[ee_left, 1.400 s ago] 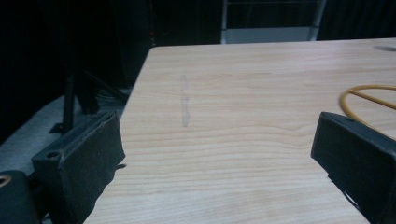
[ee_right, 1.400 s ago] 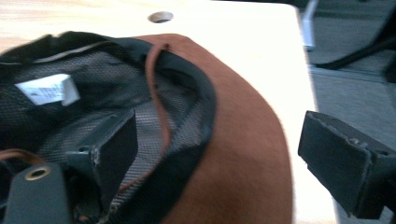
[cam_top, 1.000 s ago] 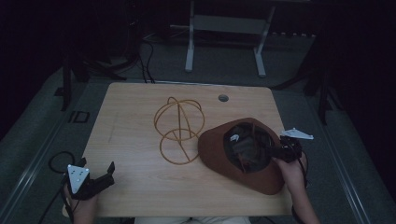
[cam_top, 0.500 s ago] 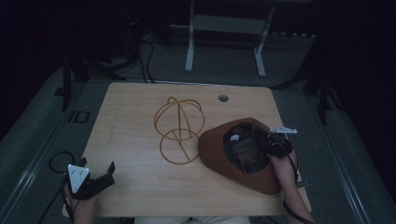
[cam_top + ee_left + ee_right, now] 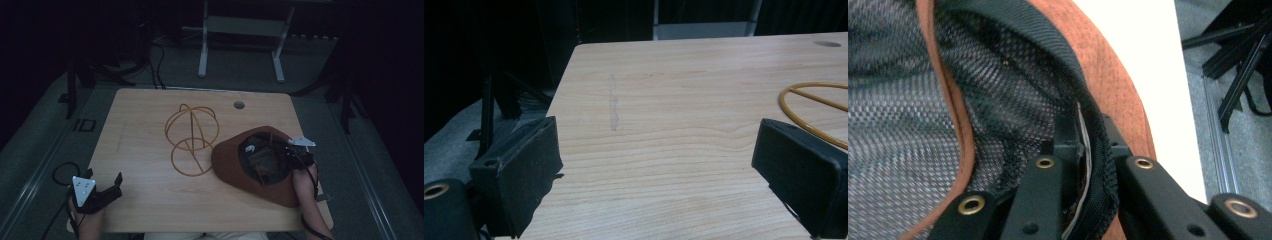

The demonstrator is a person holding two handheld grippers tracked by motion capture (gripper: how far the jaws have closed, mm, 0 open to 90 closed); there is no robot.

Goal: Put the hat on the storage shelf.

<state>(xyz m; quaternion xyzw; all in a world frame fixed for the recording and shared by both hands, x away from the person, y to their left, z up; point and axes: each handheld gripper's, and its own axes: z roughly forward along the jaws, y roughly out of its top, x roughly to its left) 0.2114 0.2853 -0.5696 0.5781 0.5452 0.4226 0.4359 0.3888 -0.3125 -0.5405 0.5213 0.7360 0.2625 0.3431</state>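
Observation:
A brown brimmed hat [image 5: 231, 166] lies crown down on the right of the wooden table [image 5: 145, 115], its dark mesh lining [image 5: 1008, 90] facing up. My right gripper [image 5: 293, 156] is at the hat's right side. Its jaws have just been closing and are now shut on the inner band and brim [image 5: 1120, 85], seen pinched in the right gripper view [image 5: 1083, 150]. A gold wire hat stand [image 5: 192, 135] stands mid-table, its base ring [image 5: 811, 102] showing in the left gripper view. My left gripper [image 5: 111, 188] rests open at the table's front left corner, nothing between its pads [image 5: 656, 150].
A round cable hole [image 5: 239, 105] sits near the table's far edge. Beyond the table stands a white-legged frame [image 5: 240, 30]. Black cables [image 5: 60, 172] lie on the floor at the left, and dark stand legs [image 5: 1238, 95] are on the floor to the right.
My right gripper moved a little left and down onto the hat's inner edge and closed on it. The left gripper and the wire stand kept still.

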